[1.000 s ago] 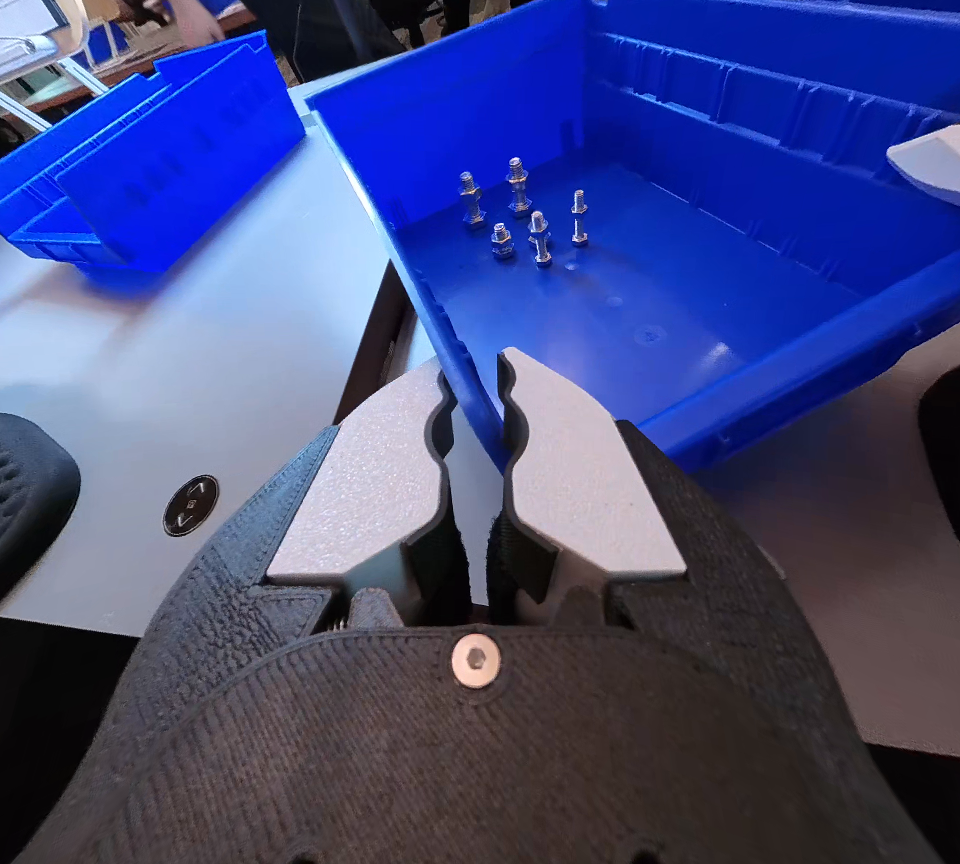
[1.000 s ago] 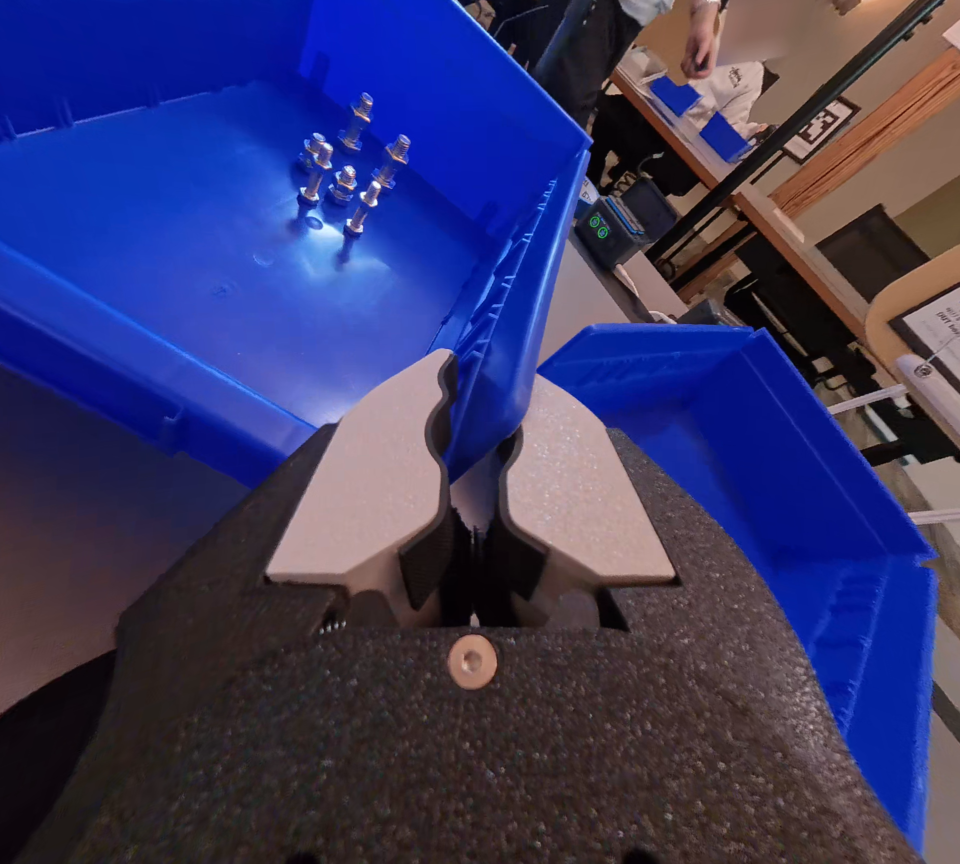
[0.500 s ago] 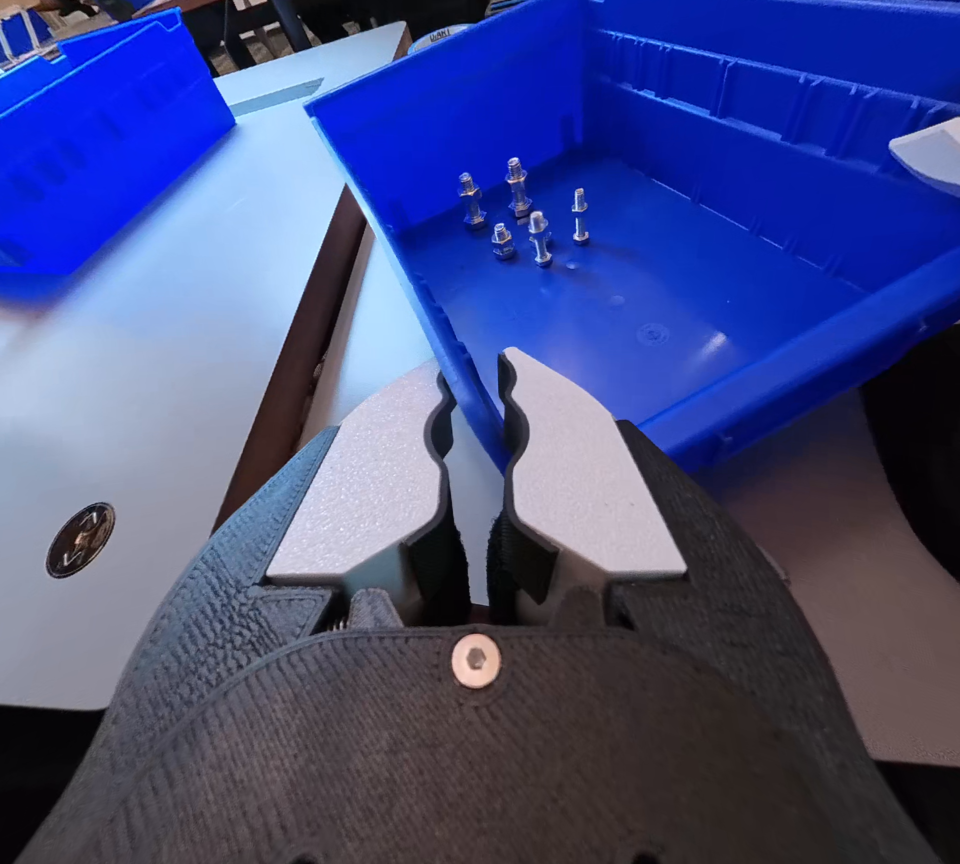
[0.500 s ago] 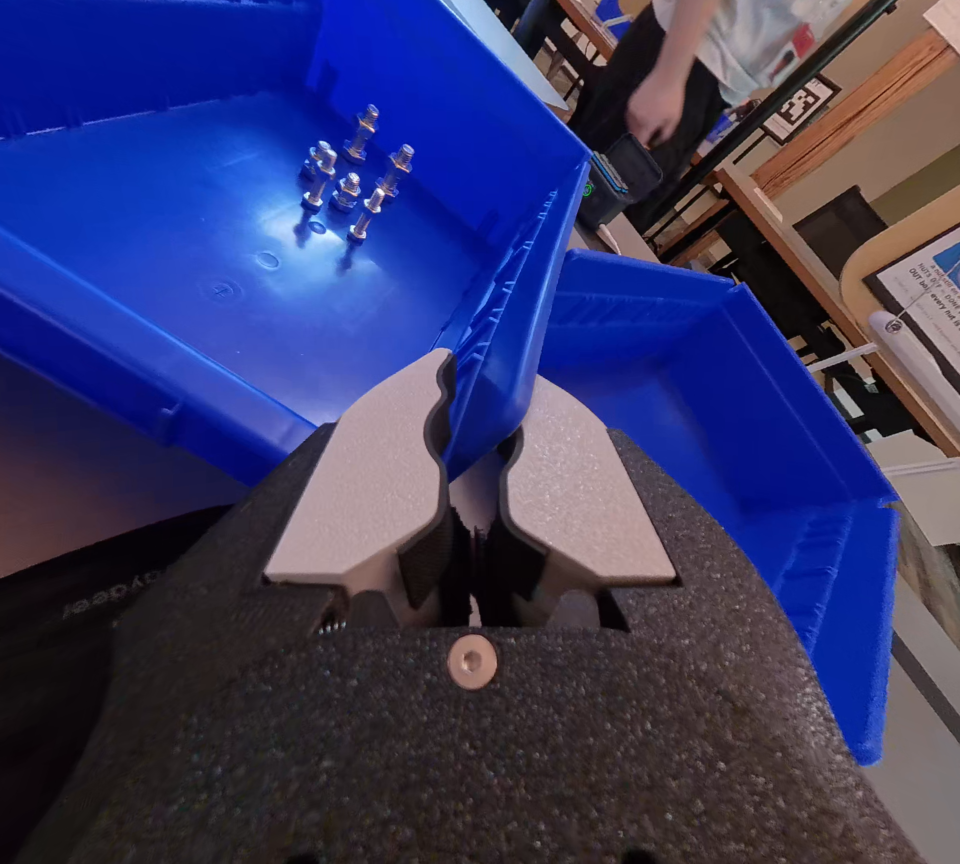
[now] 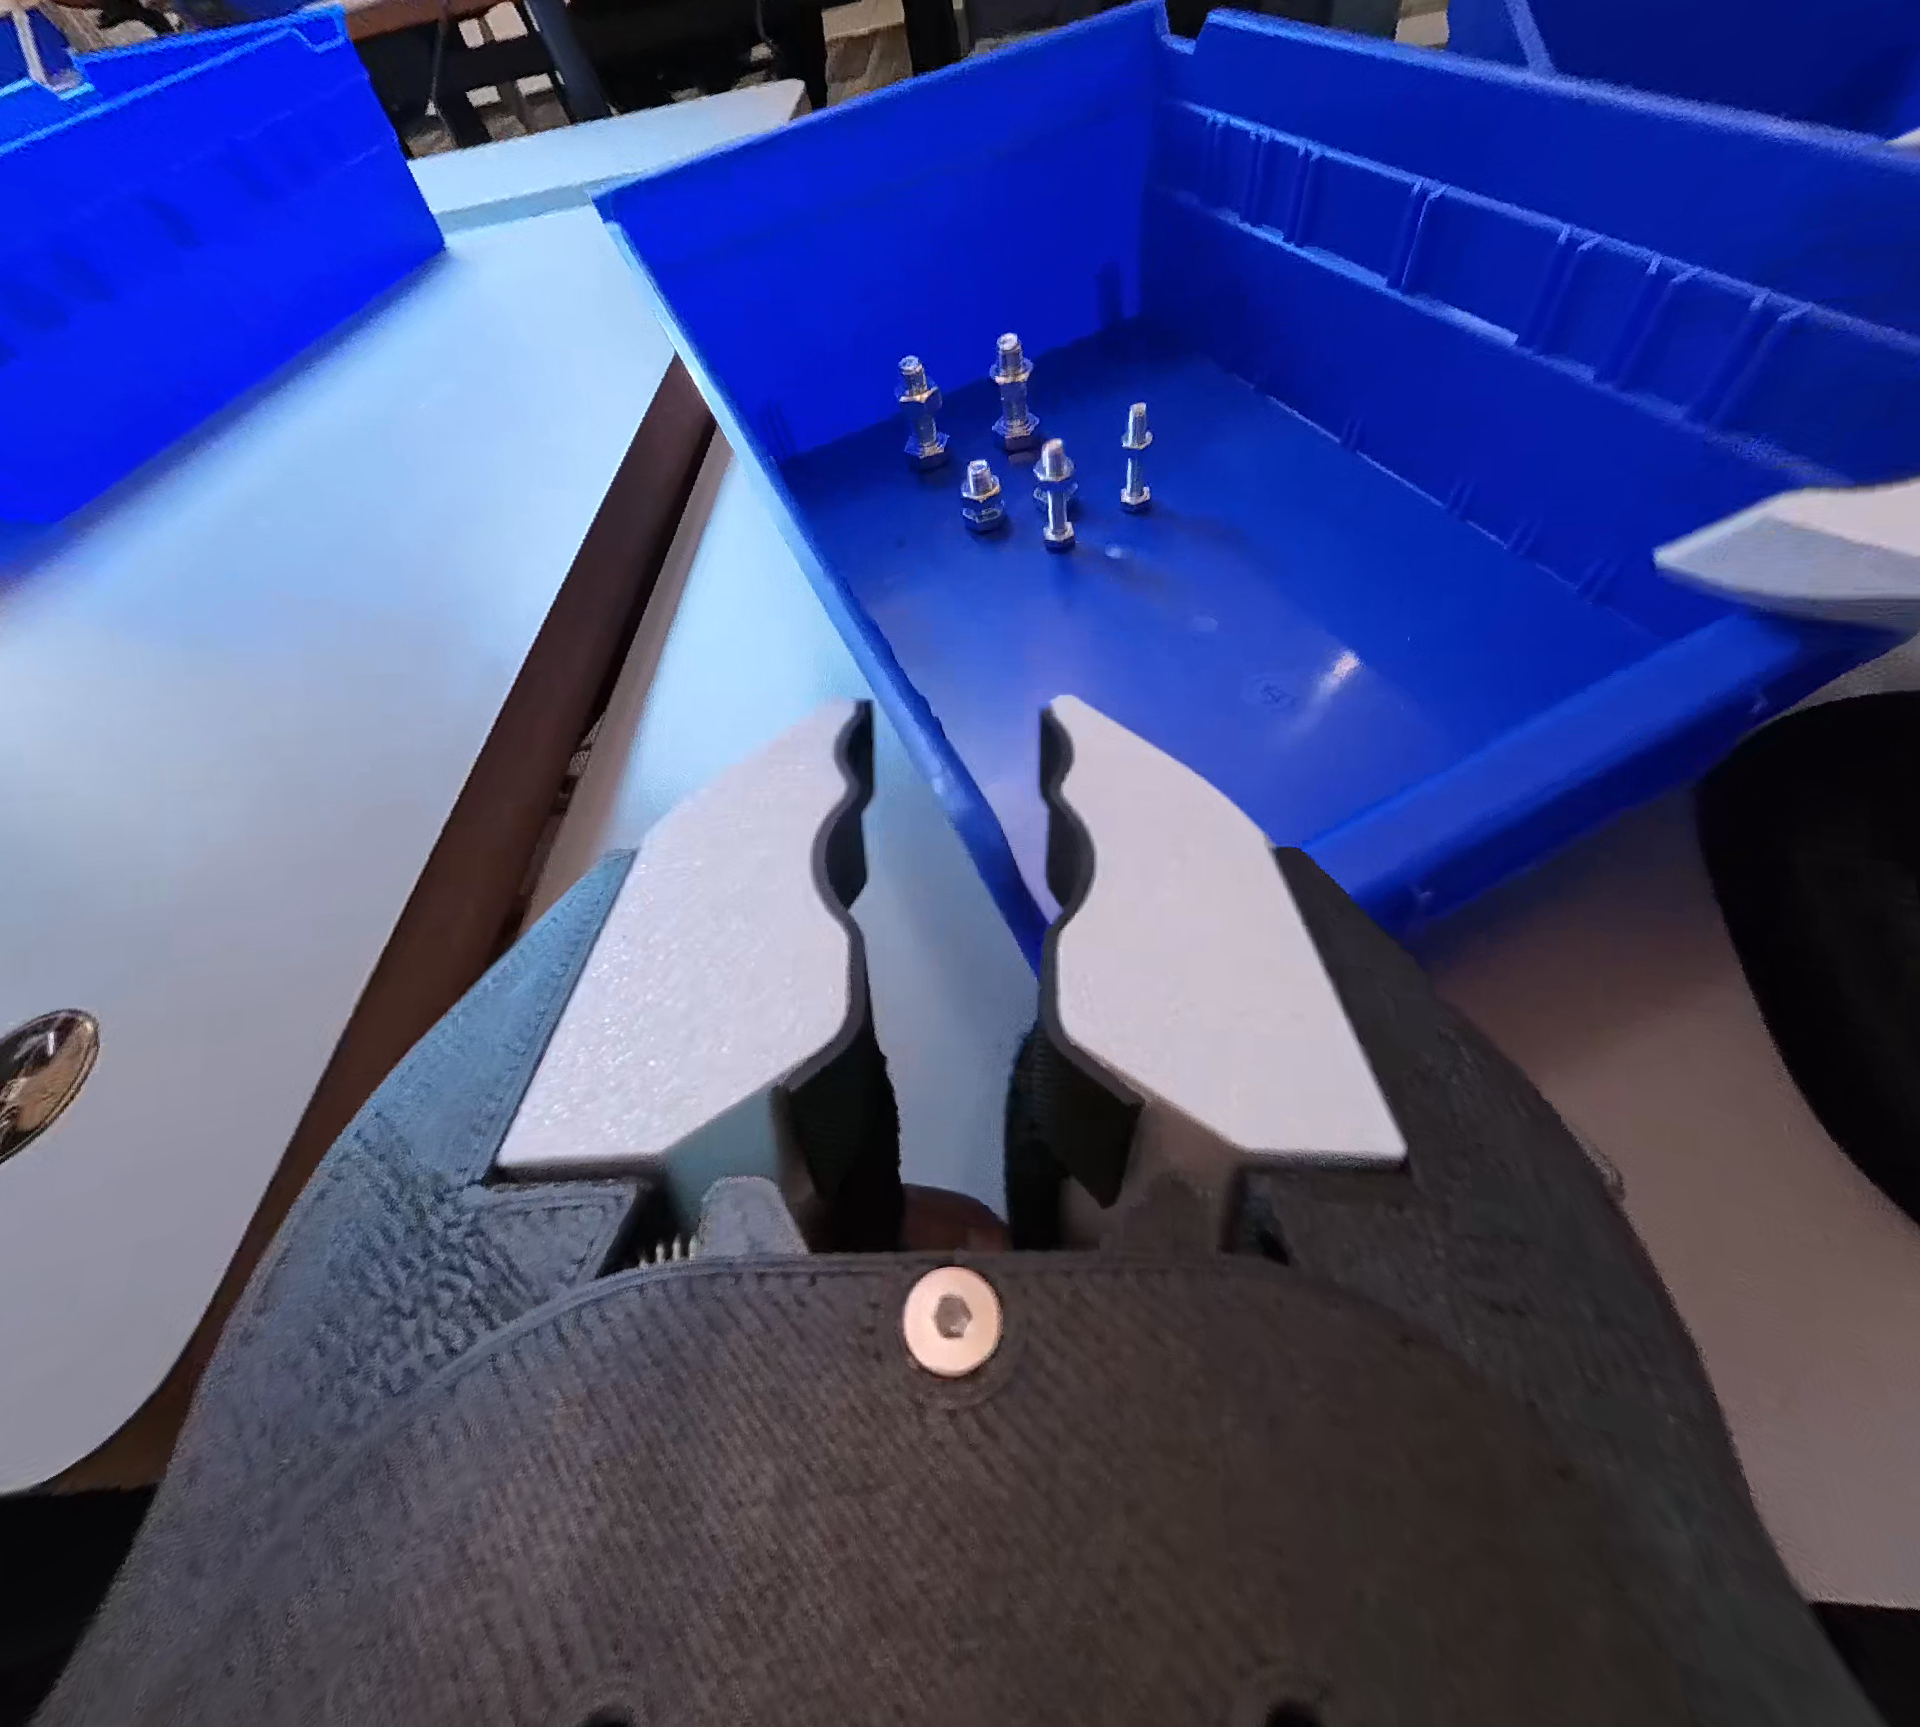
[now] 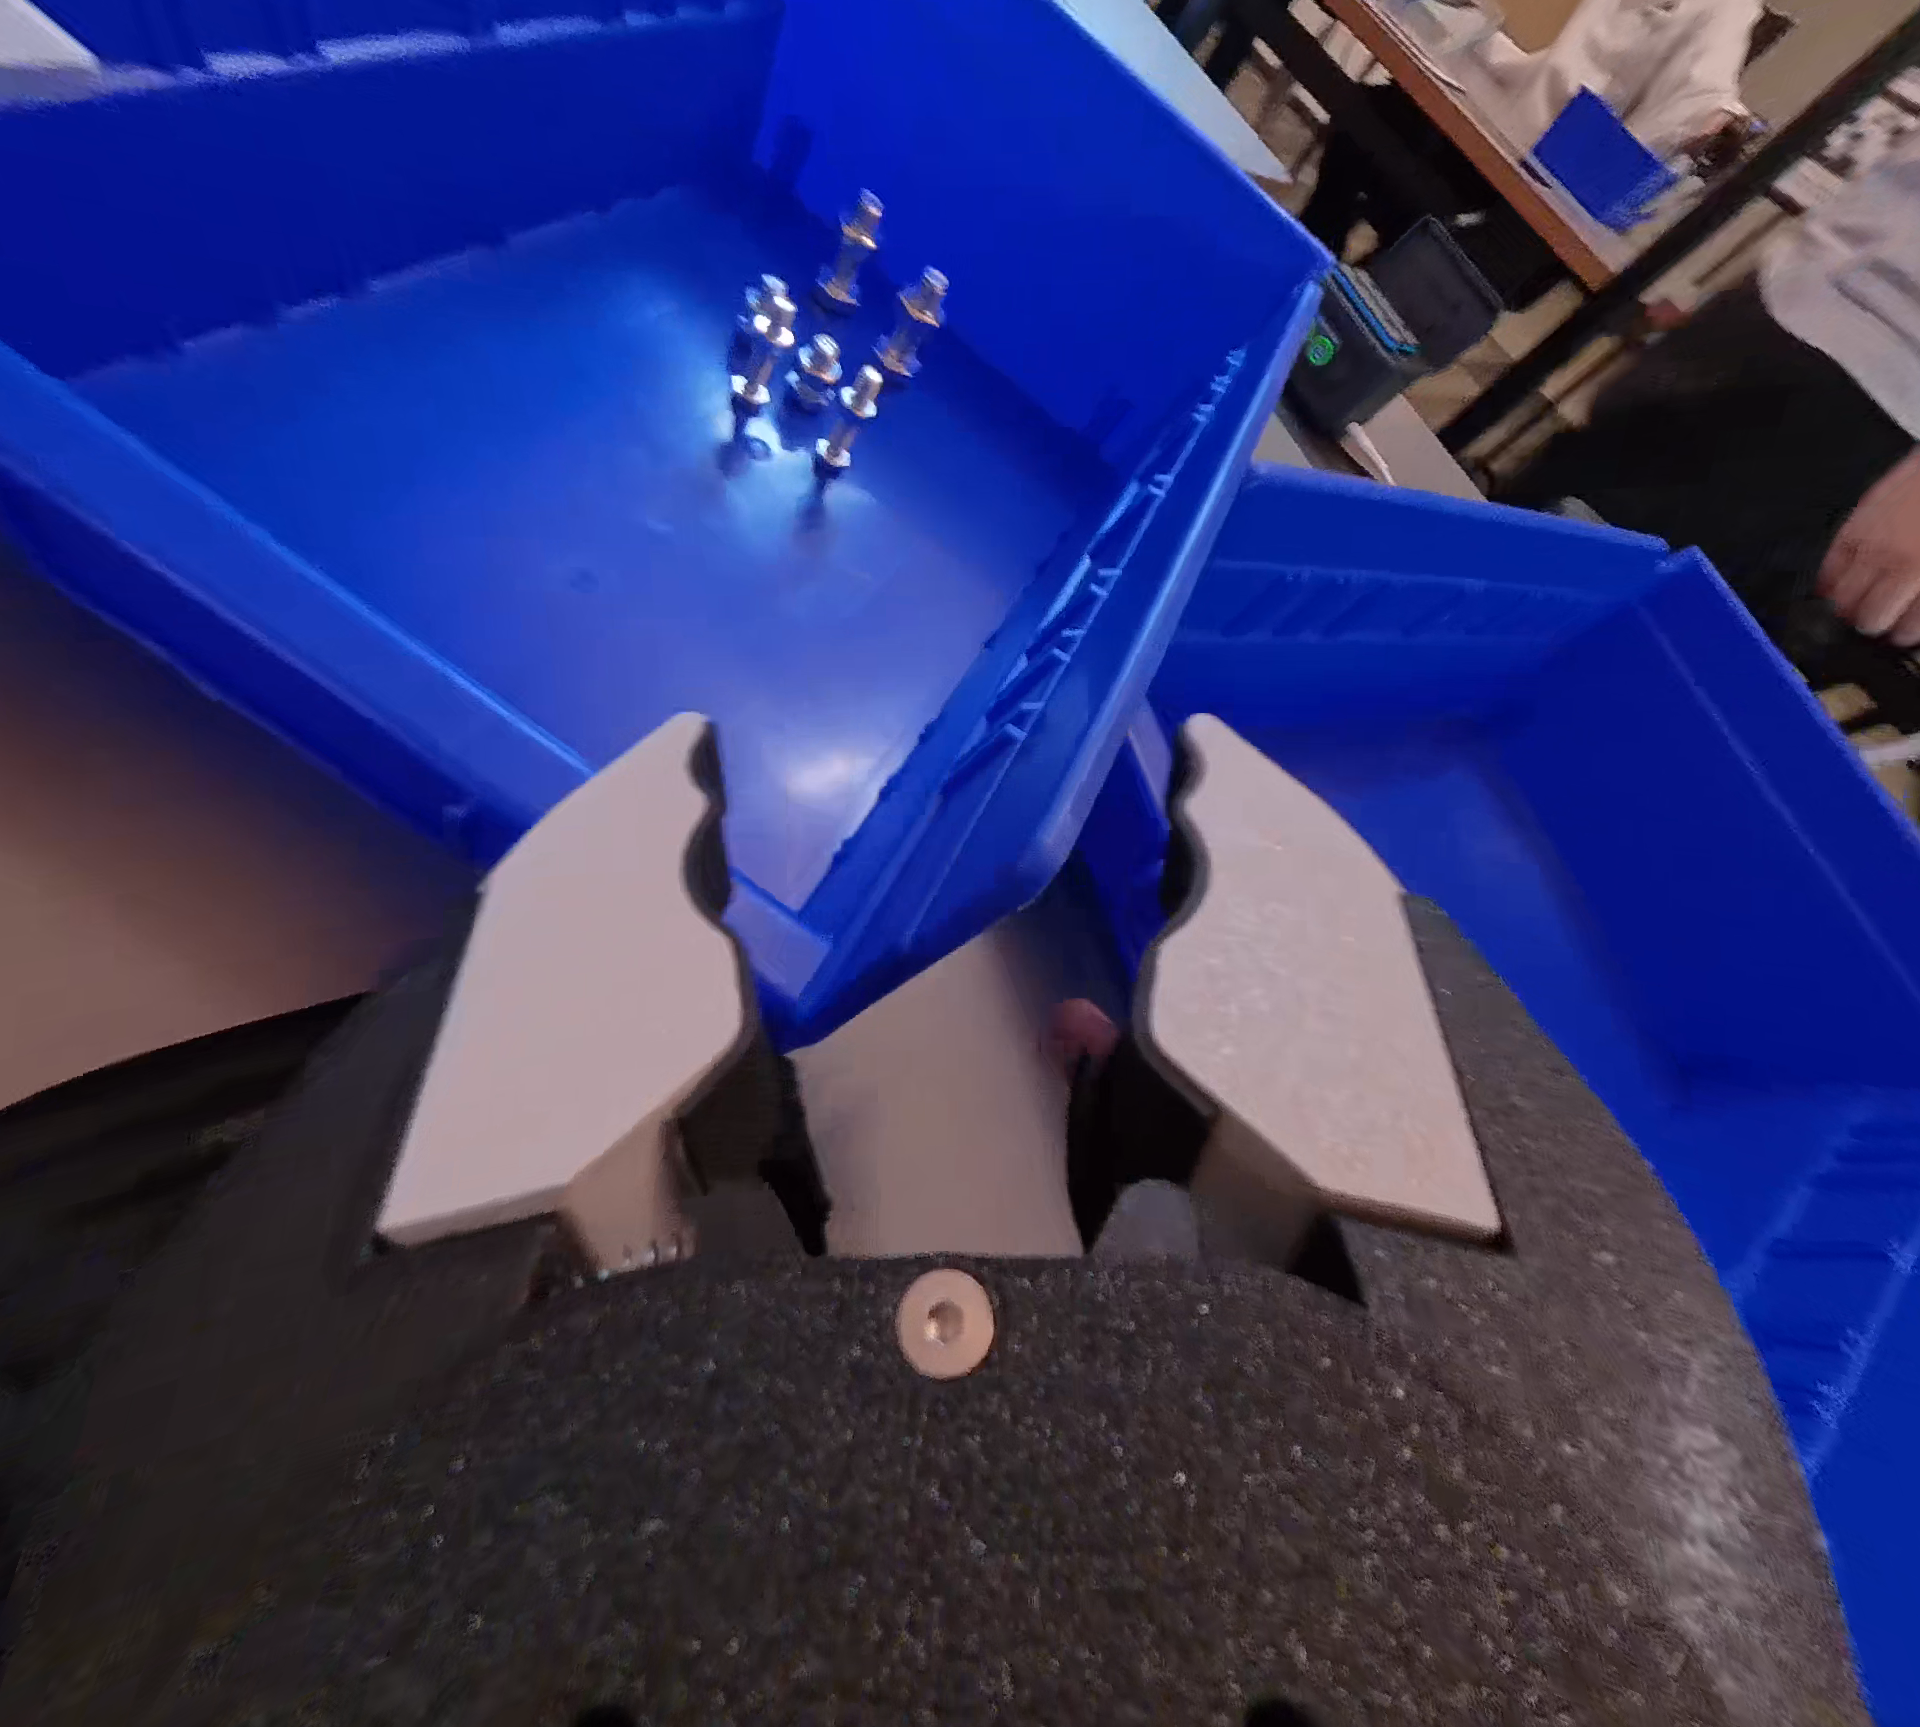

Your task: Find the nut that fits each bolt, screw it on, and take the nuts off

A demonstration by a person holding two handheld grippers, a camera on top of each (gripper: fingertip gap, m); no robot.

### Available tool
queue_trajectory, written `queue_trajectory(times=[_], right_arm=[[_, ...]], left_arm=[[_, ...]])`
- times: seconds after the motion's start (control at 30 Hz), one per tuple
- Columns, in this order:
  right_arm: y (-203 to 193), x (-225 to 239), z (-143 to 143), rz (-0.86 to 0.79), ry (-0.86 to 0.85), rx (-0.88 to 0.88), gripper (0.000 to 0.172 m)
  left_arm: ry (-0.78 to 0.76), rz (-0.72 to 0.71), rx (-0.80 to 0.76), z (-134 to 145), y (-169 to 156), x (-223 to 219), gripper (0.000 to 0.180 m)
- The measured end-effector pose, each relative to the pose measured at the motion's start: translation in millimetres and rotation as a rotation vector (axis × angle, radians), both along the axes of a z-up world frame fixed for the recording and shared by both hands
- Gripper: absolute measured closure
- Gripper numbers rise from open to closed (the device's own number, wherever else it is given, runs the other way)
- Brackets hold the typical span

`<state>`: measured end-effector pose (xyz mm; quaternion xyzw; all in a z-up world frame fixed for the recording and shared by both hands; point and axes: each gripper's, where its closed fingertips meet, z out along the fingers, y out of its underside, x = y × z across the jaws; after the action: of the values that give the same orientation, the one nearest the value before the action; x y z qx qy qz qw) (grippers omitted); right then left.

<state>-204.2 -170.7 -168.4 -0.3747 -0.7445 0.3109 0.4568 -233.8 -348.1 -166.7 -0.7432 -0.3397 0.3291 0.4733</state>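
A large blue bin stands on the grey table. Several silver bolts with nuts on them stand upright in its far corner, and they also show in the right wrist view. My left gripper is open and straddles the bin's left wall, with a gap at both fingertips. My right gripper is wide open astride the bin's right wall near the front corner. One of its fingers shows at the right edge of the left wrist view.
A second blue bin stands on the table at the left, and another lies right of the large bin. A dark seam splits the tabletop. A round metal cap sits in the table. People stand at benches behind.
Both grippers were shut on the large bin's side walls and moved it across the table. Both have now opened and let the walls go, the right one much wider.
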Motion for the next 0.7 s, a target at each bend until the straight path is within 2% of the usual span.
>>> queue_trajectory(times=[0.07,0.17,0.27,0.33,0.37,0.47,0.5,0.53,0.57,0.7], right_arm=[[-1.0,7.8,11.5,0.043,0.014,-0.032,0.076],[15.2,23.6,40.0,0.05,0.083,-0.182,0.071],[82.1,33.5,64.7,-0.156,0.211,-0.265,0.071],[137.7,39.6,63.7,-0.34,0.252,-0.243,0.072],[158.5,41.7,54.6,-0.404,0.219,-0.231,0.074],[186.8,42.9,14.7,-0.472,0.02,-0.221,0.089],[190.8,44.2,5.2,-0.476,-0.028,-0.213,0.106],[194.7,46.5,-0.9,-0.479,-0.06,-0.2,0.125],[198.4,49.6,-3.0,-0.484,-0.074,-0.19,0.134],[229.3,80.9,-6.5,-0.553,-0.132,-0.119,0.152]], left_arm=[[0.014,0.011,0.013,5.5,-3.2,0.2,0.137],[0.06,0.041,0.051,18.5,-9.7,2.5,0.122],[0.108,0.052,0.127,35.5,-9.0,11.0,0.116],[0.142,0.048,0.168,47.4,-3.1,19.4,0.115],[0.157,0.037,0.182,52.9,2.5,24.3,0.115],[0.199,-0.021,0.207,69.0,28.8,41.4,0.115],[0.207,-0.047,0.209,73.6,39.8,47.8,0.116],[0.212,-0.08,0.213,77.7,52.5,55.3,0.116],[0.215,-0.116,0.216,80.9,66.1,63.6,0.116],[0.184,-0.266,0.218,79.8,126.6,97.7,0.116]])
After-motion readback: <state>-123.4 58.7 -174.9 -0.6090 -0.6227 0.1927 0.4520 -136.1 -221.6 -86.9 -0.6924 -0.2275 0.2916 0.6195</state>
